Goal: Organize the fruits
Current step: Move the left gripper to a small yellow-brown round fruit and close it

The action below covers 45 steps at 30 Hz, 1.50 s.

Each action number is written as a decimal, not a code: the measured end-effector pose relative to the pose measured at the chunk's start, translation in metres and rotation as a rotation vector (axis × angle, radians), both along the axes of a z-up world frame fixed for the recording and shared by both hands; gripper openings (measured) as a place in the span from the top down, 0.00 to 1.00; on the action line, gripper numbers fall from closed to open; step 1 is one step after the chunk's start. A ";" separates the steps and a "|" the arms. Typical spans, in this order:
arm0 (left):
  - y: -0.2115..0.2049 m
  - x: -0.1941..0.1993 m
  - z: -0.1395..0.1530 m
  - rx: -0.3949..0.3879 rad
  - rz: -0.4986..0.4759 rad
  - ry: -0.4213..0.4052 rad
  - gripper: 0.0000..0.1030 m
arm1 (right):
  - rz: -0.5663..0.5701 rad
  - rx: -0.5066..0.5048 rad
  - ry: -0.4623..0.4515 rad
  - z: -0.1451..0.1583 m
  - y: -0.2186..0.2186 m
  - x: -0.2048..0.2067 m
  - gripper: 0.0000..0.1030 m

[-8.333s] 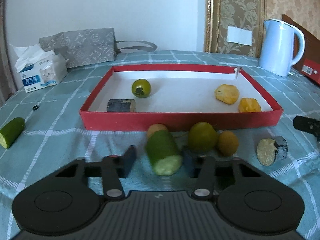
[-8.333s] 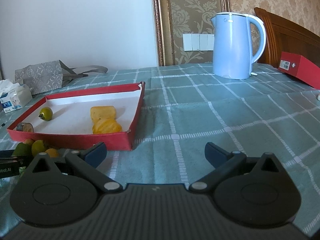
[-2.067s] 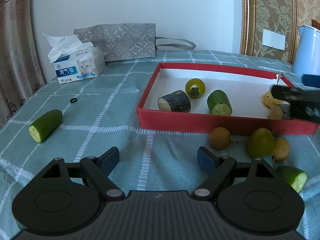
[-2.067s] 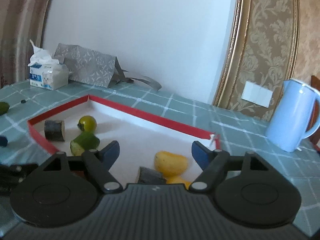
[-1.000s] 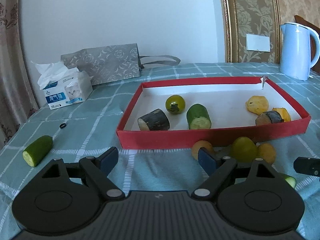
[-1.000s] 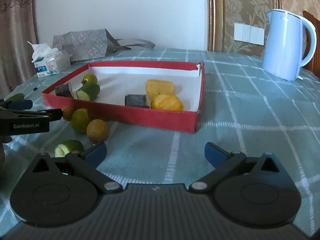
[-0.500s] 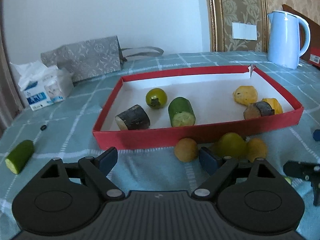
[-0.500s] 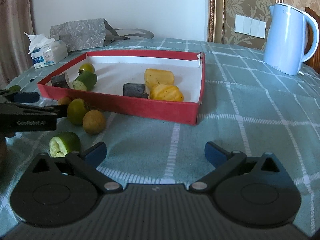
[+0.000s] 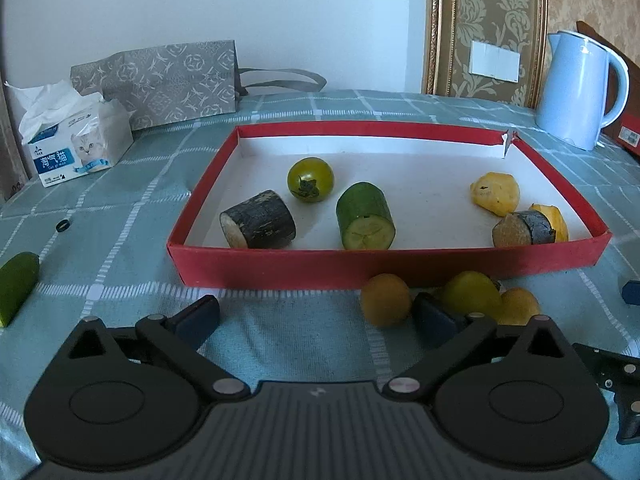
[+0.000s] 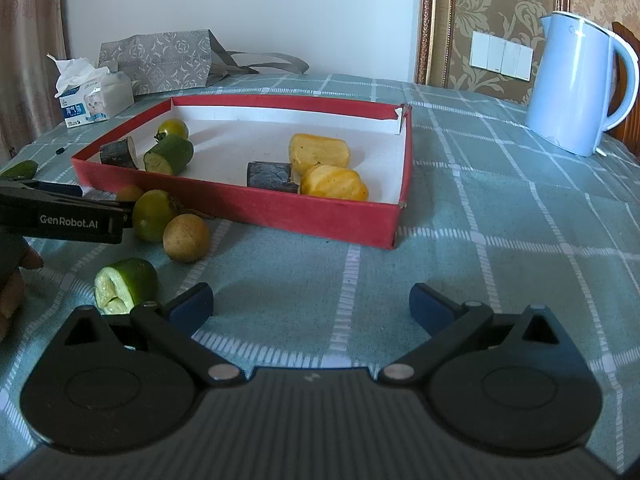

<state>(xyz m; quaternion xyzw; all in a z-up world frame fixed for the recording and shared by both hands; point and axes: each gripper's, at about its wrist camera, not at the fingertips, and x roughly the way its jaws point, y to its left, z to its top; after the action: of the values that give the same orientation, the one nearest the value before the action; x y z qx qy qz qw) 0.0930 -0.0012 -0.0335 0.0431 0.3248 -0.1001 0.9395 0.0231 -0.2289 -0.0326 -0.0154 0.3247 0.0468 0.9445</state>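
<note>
- Showing only in right wrist view: cut cucumber end [image 10: 125, 285] beside right gripper [image 10: 310, 306], jaws wide, empty.
- Left gripper [image 9: 316, 318] gaping, empty; brown fruit [image 9: 385, 299] near its right finger, outside red tray [image 9: 384, 266].
- "GenRobot.AI" readable on left gripper.
- Cloth right of tray bare.

A table draped in a teal checked cloth [image 10: 500, 272] carries a red tray [image 9: 384, 268], a pale blue kettle [image 10: 576, 84], a tissue box [image 9: 76, 148] and a patterned grey bag [image 9: 160, 80]. Loose on the cloth: three round fruits [image 9: 386, 300], cucumber pieces [image 10: 124, 286] and a small black ring [image 9: 63, 225].
</note>
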 end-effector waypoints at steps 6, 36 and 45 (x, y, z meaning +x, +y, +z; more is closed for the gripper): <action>0.000 0.001 0.000 -0.002 -0.001 -0.001 0.00 | 0.000 0.012 -0.003 0.000 -0.001 0.000 0.00; -0.014 -0.016 0.005 0.032 -0.164 -0.072 0.71 | -0.021 0.058 -0.014 0.000 -0.009 0.000 0.00; -0.017 -0.019 0.005 0.041 -0.195 -0.081 0.75 | -0.067 0.080 -0.048 0.003 -0.021 0.002 0.18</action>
<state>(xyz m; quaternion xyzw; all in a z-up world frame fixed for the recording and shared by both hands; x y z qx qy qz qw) 0.0738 -0.0181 -0.0281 0.0977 0.2830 -0.1824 0.9365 0.0253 -0.2499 -0.0298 0.0321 0.3001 0.0277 0.9530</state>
